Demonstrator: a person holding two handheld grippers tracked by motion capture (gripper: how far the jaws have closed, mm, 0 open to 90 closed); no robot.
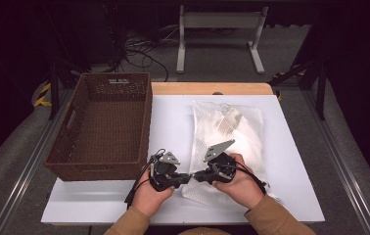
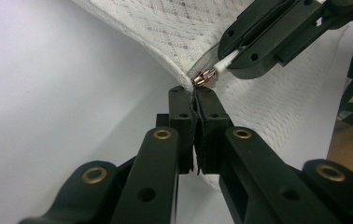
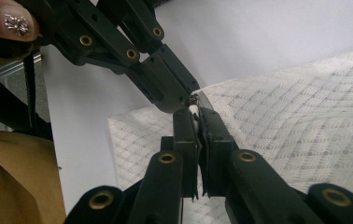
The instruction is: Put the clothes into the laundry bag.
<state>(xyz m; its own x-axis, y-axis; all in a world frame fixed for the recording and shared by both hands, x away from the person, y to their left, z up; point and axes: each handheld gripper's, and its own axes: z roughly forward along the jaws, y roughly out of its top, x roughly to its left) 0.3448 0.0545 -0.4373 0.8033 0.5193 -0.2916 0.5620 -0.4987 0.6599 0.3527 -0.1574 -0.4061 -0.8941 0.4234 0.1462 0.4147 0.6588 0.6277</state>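
A white mesh laundry bag (image 1: 237,137) lies on the white table (image 1: 168,122), right of centre, with something pale folded inside. Both grippers meet at its near left corner. My left gripper (image 1: 188,177) is shut on the bag's corner fabric (image 2: 198,100), just below the brass zipper slider (image 2: 206,77). My right gripper (image 1: 196,175) is shut on the slider's white pull tab (image 3: 194,111). In the left gripper view the right gripper (image 2: 225,59) comes in from the upper right. In the right gripper view the left gripper (image 3: 189,93) comes in from the upper left, over the bag (image 3: 300,116).
A brown wicker basket (image 1: 146,122) with nothing in it stands at the table's left side, close to my left hand. A wooden edge (image 1: 212,88) runs along the table's far side. A white metal frame (image 1: 219,29) and cables lie on the floor beyond.
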